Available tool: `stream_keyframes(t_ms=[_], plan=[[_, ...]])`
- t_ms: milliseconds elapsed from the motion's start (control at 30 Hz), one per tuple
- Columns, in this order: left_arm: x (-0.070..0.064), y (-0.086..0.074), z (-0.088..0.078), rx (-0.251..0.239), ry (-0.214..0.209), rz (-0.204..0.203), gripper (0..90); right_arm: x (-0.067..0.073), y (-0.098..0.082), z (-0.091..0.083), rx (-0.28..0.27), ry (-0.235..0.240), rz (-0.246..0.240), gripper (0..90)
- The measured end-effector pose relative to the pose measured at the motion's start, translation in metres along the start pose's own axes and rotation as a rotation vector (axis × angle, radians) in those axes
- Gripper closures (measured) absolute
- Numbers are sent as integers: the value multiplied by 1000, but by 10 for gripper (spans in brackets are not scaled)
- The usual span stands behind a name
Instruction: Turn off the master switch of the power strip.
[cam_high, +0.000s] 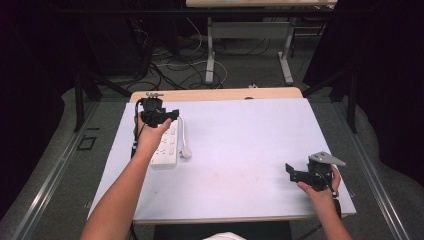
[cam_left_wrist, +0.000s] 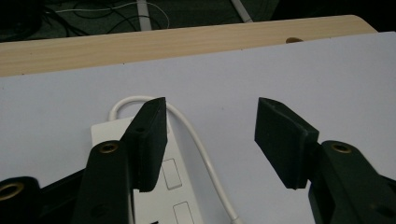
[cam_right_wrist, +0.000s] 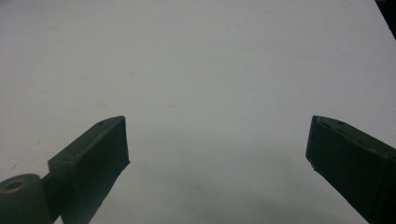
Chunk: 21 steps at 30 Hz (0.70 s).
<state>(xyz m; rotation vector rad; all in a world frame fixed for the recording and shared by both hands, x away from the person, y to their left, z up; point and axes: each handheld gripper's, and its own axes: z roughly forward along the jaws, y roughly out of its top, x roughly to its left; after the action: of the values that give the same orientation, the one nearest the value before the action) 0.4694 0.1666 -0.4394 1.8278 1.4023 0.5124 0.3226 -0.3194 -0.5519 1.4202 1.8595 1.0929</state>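
At the far left of the counter (cam_high: 240, 150), the left gripper (cam_high: 159, 116) is held by the person's left hand (cam_high: 151, 137) above the far end of a white power strip (cam_high: 167, 150). In the left gripper view its fingers (cam_left_wrist: 148, 140) stand wide apart with nothing between them. The left finger sits over the strip (cam_left_wrist: 170, 177), the right one over bare counter (cam_left_wrist: 280, 74). The strip lies lengthwise, running away from the person, near the counter's left edge. Two of its sockets show below the left finger in that view.

A white cord (cam_high: 183, 137) leaves the strip's far end, loops round and runs back along the strip's right side, just beside it, ending in a plug (cam_high: 186, 151) on the counter. In the left gripper view the cord (cam_left_wrist: 201, 144) curves between the two fingers. Beyond the white surface, a strip of pale wood (cam_high: 215, 94) shows along the counter's far edge.

The middle of the counter is bare white.

At the right, near the front edge, the right hand (cam_high: 320, 190) holds the right gripper (cam_high: 295, 172), which points leftward across the counter, with its grey plate (cam_high: 327, 158) on top. In the right gripper view its fingers (cam_right_wrist: 98, 154) are spread wide, empty, over plain white counter (cam_right_wrist: 210, 70). The two grippers are well apart.
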Motion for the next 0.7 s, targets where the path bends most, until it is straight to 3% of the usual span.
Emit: stream_keyframes(t_ms=[700], plan=[[-2, 10, 26, 24, 53, 13, 642, -1, 1, -1, 1, -1, -4, 54]])
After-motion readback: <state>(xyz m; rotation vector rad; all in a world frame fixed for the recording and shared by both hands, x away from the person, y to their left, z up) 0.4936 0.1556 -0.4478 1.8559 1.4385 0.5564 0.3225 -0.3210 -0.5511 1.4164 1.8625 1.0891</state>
